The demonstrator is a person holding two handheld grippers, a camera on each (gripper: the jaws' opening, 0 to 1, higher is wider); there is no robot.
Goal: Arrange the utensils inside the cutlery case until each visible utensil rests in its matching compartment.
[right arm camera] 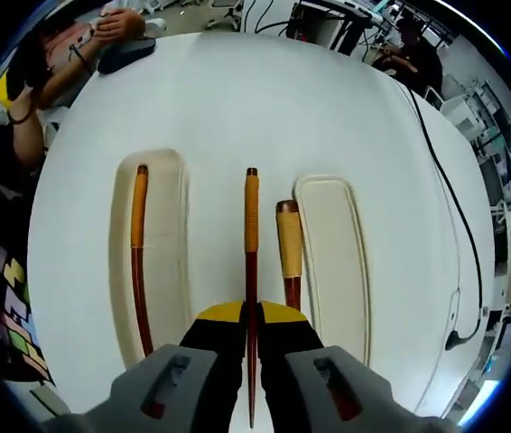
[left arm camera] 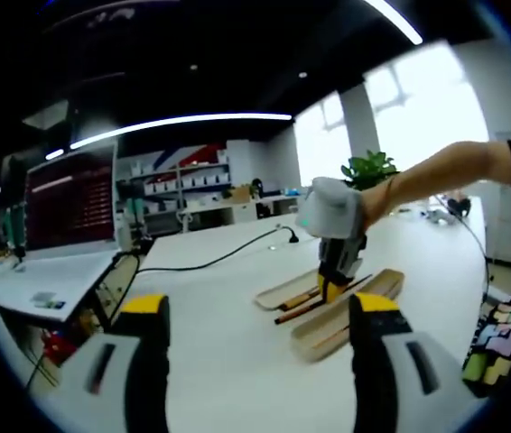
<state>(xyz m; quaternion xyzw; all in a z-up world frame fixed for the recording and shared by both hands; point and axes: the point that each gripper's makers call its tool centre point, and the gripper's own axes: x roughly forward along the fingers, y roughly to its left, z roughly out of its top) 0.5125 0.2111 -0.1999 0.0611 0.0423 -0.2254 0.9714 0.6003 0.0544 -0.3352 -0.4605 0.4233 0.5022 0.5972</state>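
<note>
The table [right arm camera: 264, 99] is white. The two case trays are cream: one [right arm camera: 170, 262] and the other [right arm camera: 332, 262]. The stick in the left tray [right arm camera: 137, 244] is orange on top and dark red-brown below. The middle stick [right arm camera: 251, 262] has the same colours. The third one [right arm camera: 289, 248] is light orange and dark red. The right gripper [right arm camera: 250, 338] is black, yellow and grey. The left gripper [left arm camera: 260, 347] is too. A cable [right arm camera: 445, 198] is black.

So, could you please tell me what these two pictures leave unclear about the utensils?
- Right gripper view: the right tongs cover the lower ends of the held utensil and the thicker-handled utensil, so their types stay unknown.
- Left gripper view: the case halves are too small and distant to show compartments.
</note>
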